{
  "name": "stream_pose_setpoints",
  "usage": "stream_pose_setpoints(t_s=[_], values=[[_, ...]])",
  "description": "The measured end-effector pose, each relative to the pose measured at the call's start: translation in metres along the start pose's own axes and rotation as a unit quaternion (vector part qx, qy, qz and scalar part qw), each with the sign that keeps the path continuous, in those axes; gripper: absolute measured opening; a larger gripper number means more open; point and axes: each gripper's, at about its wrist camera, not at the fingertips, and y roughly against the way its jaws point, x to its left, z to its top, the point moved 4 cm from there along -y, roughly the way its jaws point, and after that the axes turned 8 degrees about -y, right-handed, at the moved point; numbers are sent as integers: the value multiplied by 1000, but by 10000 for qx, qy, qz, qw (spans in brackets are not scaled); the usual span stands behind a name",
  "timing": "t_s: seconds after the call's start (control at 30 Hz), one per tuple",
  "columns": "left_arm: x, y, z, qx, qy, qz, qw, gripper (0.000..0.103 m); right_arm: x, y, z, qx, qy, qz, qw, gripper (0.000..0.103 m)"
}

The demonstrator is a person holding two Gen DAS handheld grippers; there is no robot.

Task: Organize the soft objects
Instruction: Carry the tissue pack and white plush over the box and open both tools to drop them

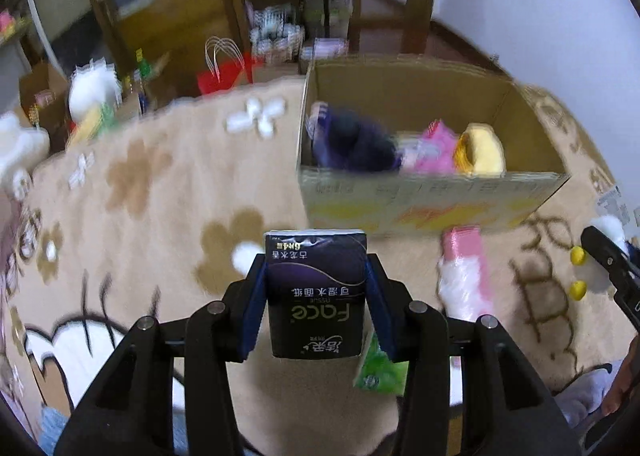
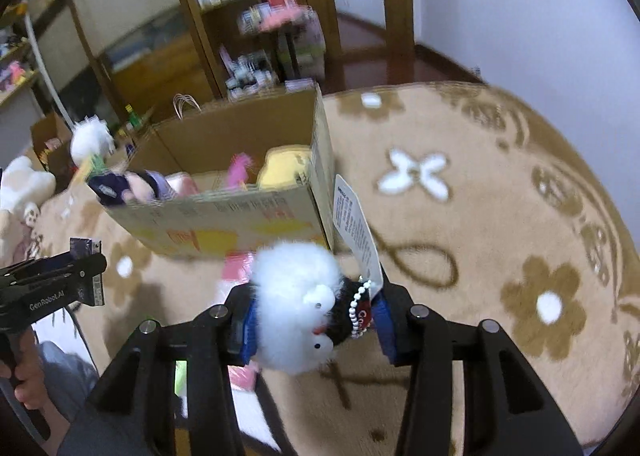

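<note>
Jaws of the left gripper (image 1: 316,298) are clenched on a dark tissue pack (image 1: 316,288), which sits upright at lower centre of the left wrist view, printed side facing the camera. Jaws of the right gripper (image 2: 312,316) are clamped around a fluffy white plush toy (image 2: 296,304) with a paper tag (image 2: 354,223) and bead chain, at lower centre of the right wrist view. Behind both, a cardboard box (image 1: 400,199) stands open on the flower-patterned carpet (image 1: 160,191), holding a dark purple plush (image 1: 352,143), something pink (image 1: 432,151) and a yellow item (image 1: 480,149). Just in front of the box lies a pink-and-white soft item (image 1: 464,272); a green packet (image 1: 380,368) shows below the left gripper.
</note>
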Motion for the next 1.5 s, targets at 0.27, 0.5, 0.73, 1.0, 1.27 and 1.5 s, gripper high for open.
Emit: stream_pose_setpoints(t_s=[0.27, 0.5, 0.73, 1.0, 1.27, 1.5], values=[[4, 43, 44, -1289, -155, 132, 9914, 45, 23, 26, 29, -776, 218, 268, 9964, 49], [6, 59, 72, -1731, -89, 135, 9848, 45, 38, 38, 52, -1250, 257, 449, 9908, 49], [6, 51, 94, -1905, -114, 151, 9815, 45, 46, 30, 70, -1393, 348, 512, 9883, 49], [-6, 40, 107, -1998, -369, 202, 9789, 45, 51, 11, 80, -1371, 444, 557, 9880, 49], [-28, 39, 112, -2128, -610, 71, 9752, 45, 56, 2, 84, -1309, 468, 622, 9883, 49], [-46, 18, 112, -1926, -792, -20, 9781, 45, 54, -8, 88, -1223, 393, 709, 9892, 49]])
